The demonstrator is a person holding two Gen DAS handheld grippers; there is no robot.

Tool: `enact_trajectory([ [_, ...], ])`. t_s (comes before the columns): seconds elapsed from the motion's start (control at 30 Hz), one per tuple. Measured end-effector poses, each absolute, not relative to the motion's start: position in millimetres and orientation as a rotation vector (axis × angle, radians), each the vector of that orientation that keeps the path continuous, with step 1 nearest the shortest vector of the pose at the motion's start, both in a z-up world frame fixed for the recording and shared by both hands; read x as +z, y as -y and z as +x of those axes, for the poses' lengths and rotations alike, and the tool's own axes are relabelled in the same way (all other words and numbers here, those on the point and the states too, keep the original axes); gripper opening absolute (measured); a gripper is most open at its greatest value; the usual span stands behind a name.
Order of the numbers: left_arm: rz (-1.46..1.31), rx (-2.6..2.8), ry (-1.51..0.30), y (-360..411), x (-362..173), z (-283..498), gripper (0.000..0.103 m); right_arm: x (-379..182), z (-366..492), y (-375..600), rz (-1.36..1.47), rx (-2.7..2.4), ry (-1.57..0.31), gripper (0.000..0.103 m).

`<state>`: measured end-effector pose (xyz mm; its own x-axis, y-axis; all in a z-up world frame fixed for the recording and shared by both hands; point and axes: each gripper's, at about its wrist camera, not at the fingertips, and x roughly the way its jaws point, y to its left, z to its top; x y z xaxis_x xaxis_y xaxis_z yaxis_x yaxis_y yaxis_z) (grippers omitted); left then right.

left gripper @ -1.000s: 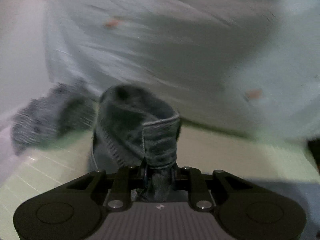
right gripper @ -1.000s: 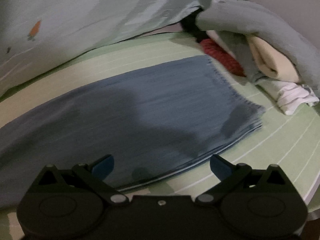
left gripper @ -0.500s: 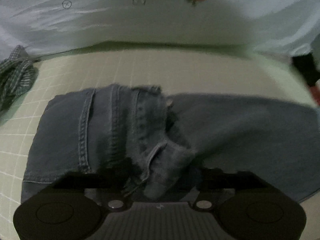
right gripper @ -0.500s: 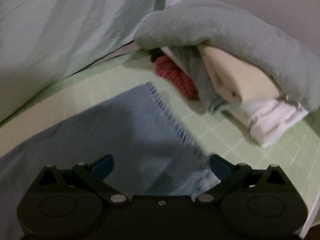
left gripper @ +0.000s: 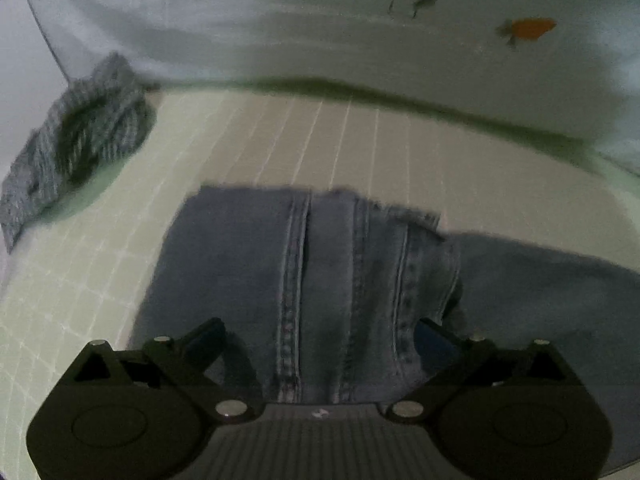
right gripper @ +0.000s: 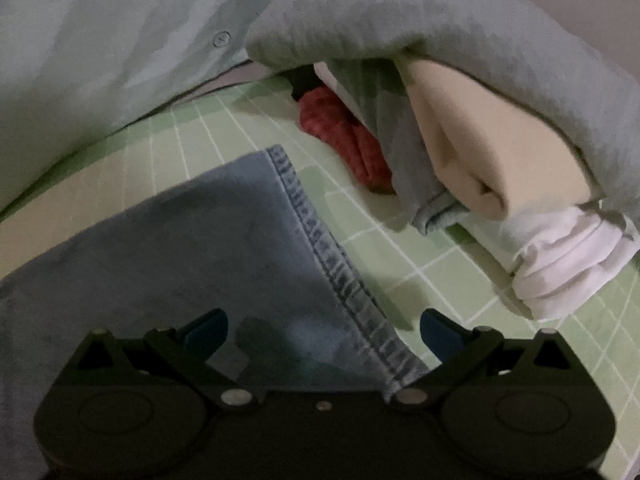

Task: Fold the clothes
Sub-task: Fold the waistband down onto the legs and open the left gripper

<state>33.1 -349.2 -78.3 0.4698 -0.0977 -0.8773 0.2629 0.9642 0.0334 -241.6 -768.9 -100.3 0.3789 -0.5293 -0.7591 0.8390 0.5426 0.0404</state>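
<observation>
We see our left gripper (left gripper: 320, 338) as a black housing with two round discs, silver screws, a ribbed grey plate at 6 o'clock and blue pads (left gripper: 430, 340). Our right gripper (right gripper: 324, 334) matches it, black with silver screws and blue pads (right gripper: 436, 330).

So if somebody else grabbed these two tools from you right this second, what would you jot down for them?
Left hand-held gripper: open, empty, over the folded end of the jeans.
Right hand-held gripper: open, empty, over the hem at the jeans' other end.
The jeans lie on the green grid mat, one end folded over. A pile of clothes sits to the right of the hem, and a checked cloth lies at the mat's far left.
Done: first fold, it seems.
Left: probably grip the hem, fold again, then do the pile.
</observation>
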Motion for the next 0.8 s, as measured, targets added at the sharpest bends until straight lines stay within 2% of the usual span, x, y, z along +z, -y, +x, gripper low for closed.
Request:
enact_trajectory([
  [0.23,0.265,-0.196,-1.079,362,-93,30,0.102,-106,-241,773,0.46,-0.899,-0.791,0.103],
  [0.5,0.248,-0.177,-1.071,366,-91,31,0.102,-104,-238,777,0.456,-0.864,-0.827,0.103],
  [0.53,0.239,-0.175,-1.068,366,-91,31,0.102,-103,-237,777,0.457,-0.857,-0.835,0.1],
  [0.6,0.212,-0.174,-1.06,364,-89,30,0.102,-99,-234,775,0.444,-0.822,-0.837,0.084],
  [0.63,0.192,-0.177,-1.054,362,-87,30,0.102,-97,-232,773,0.436,-0.798,-0.838,0.072],
  [0.7,0.154,-0.186,-1.041,358,-84,28,0.102,-92,-230,770,0.433,-0.751,-0.838,0.041],
  [0.73,0.138,-0.193,-1.033,356,-81,26,0.102,-90,-228,770,0.446,-0.728,-0.833,0.018],
  [0.8,0.118,-0.206,-1.018,351,-76,22,0.102,-87,-222,767,0.43,-0.729,-0.849,0.016],
])
